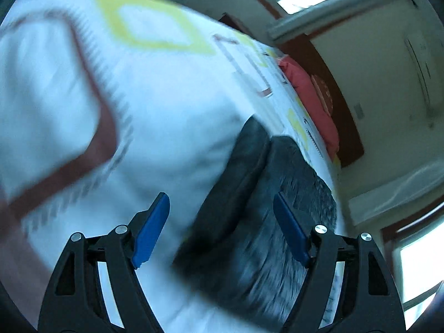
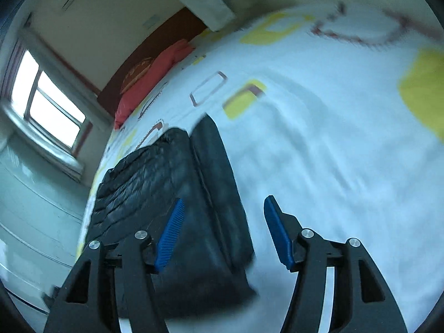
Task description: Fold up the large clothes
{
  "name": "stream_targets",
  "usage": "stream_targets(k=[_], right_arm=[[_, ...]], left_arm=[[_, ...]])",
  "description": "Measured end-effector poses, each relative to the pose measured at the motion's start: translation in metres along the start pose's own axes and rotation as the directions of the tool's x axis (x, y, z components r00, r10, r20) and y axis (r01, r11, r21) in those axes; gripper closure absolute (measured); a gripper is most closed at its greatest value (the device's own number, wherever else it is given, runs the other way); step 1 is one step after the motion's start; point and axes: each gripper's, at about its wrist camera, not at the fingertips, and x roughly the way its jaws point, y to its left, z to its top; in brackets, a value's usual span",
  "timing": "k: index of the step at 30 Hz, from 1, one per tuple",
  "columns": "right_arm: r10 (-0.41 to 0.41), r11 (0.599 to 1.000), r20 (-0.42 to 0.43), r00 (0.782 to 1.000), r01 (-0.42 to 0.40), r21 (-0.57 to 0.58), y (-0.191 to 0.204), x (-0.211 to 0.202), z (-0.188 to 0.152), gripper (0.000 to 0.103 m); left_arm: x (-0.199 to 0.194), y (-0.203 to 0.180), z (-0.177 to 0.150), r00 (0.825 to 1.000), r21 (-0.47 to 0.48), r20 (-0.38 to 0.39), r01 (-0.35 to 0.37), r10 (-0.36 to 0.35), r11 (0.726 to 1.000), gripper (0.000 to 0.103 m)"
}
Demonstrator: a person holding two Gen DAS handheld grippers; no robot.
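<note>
A black padded jacket (image 1: pixel 258 222) lies folded on a white bedsheet (image 1: pixel 155 105) printed with yellow and brown shapes. In the left wrist view my left gripper (image 1: pixel 222 202) hovers above the jacket's smooth folded edge, jaws wide apart, nothing between the blue pads (image 1: pixel 151 230). In the right wrist view the same jacket (image 2: pixel 172 194) lies left of centre on the sheet (image 2: pixel 333 138). My right gripper (image 2: pixel 224 205) hangs over its right edge, open and holding nothing. Both views are tilted and motion-blurred.
A red pillow (image 1: pixel 310 97) rests against a dark brown headboard (image 1: pixel 341 127) at the far end of the bed; the pillow (image 2: pixel 149 77) shows in the right wrist view too. Windows (image 2: pixel 50 102) and pale walls surround the bed. A light cabinet front (image 2: pixel 33 208) stands beside it.
</note>
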Motion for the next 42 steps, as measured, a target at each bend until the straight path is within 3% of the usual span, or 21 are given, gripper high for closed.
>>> stream_targets(k=[5,9,14,15,16,17,19,22,32,42], right_arm=[[0.085,0.992,-0.069,0.994,-0.078,0.102,-0.015,0.009,-0.034,0.043],[0.141,0.981,-0.059,0.988,-0.131,0.144,-0.008,0.024,-0.043,0.038],[0.121,0.985,-0.006,0.993,-0.119,0.126,0.002,0.038,-0.036,0.037],[0.116,0.985,-0.002,0.993,-0.115,0.128,0.003,0.038,-0.035,0.041],[0.121,0.984,-0.005,0.993,-0.119,0.132,0.003,0.040,-0.035,0.054],[0.138,0.981,-0.013,0.990,-0.135,0.140,0.002,0.041,-0.035,0.063],[0.162,0.976,-0.014,0.987,-0.158,0.150,0.000,0.041,-0.037,0.069],[0.182,0.973,-0.008,0.983,-0.179,0.147,0.000,0.035,-0.036,0.076],[0.202,0.971,-0.024,0.979,-0.197,0.139,-0.007,0.003,-0.047,0.079],[0.208,0.969,-0.060,0.976,-0.197,0.149,-0.031,-0.036,-0.080,0.079]], left_arm=[[-0.008,0.021,-0.039,0.997,-0.140,-0.020,0.076,-0.080,0.987,0.026],[0.006,0.010,-0.054,0.989,-0.145,-0.066,0.120,-0.130,0.982,0.025],[0.026,-0.004,-0.045,0.989,-0.159,-0.034,0.140,-0.147,0.977,0.026],[0.031,-0.006,-0.044,0.991,-0.160,-0.031,0.126,-0.132,0.979,0.036],[0.035,-0.005,-0.044,0.992,-0.172,-0.033,0.114,-0.121,0.979,0.048],[0.037,-0.003,-0.044,0.992,-0.184,-0.035,0.115,-0.123,0.976,0.052],[0.036,-0.001,-0.046,0.991,-0.190,-0.032,0.122,-0.130,0.974,0.065],[0.028,-0.006,-0.048,0.992,-0.131,-0.028,0.117,-0.122,0.984,0.075],[-0.007,0.004,-0.062,0.994,-0.108,-0.035,0.097,-0.101,0.989,0.079],[-0.052,0.032,-0.078,0.994,-0.086,-0.059,0.084,-0.089,0.993,0.079]])
